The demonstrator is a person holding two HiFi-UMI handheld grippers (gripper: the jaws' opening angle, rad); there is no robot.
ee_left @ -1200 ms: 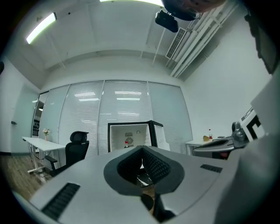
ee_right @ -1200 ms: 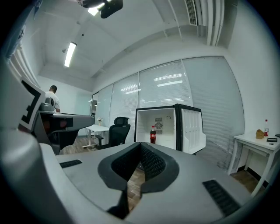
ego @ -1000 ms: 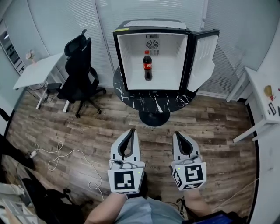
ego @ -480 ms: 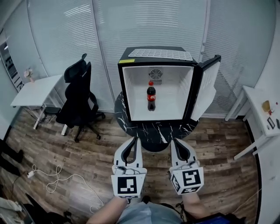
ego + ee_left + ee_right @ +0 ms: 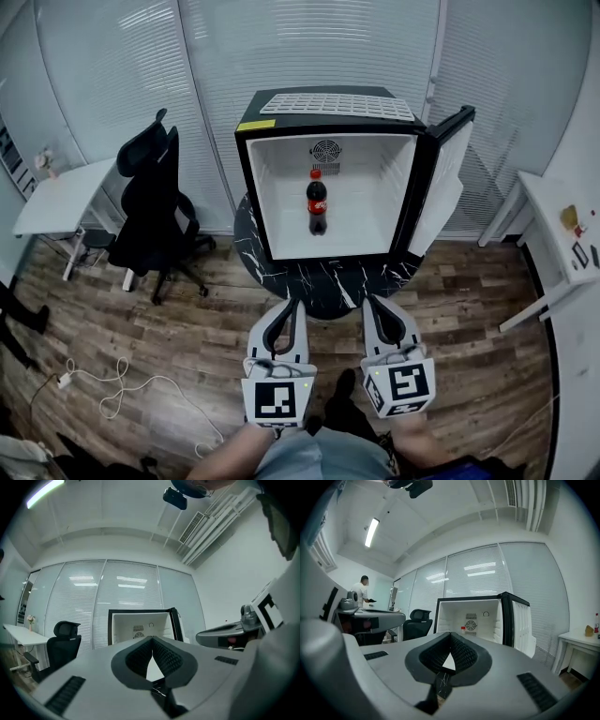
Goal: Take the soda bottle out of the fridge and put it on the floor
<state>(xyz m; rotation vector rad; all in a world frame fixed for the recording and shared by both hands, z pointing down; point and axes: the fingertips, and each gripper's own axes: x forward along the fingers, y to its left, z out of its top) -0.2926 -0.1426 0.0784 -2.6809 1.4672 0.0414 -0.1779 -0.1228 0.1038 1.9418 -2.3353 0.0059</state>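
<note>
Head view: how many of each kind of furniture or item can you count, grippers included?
Fridge: 1
Soda bottle: 1
Office chair: 1
Round table: 1
White desks: 2
Grippers: 2, left gripper and right gripper
Total: 8

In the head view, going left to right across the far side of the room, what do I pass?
White desk, black office chair, soda bottle inside the fridge, open fridge door, white table.

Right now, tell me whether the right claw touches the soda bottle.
Apart: head view shows the right claw well short of the soda bottle standing inside the fridge.
</note>
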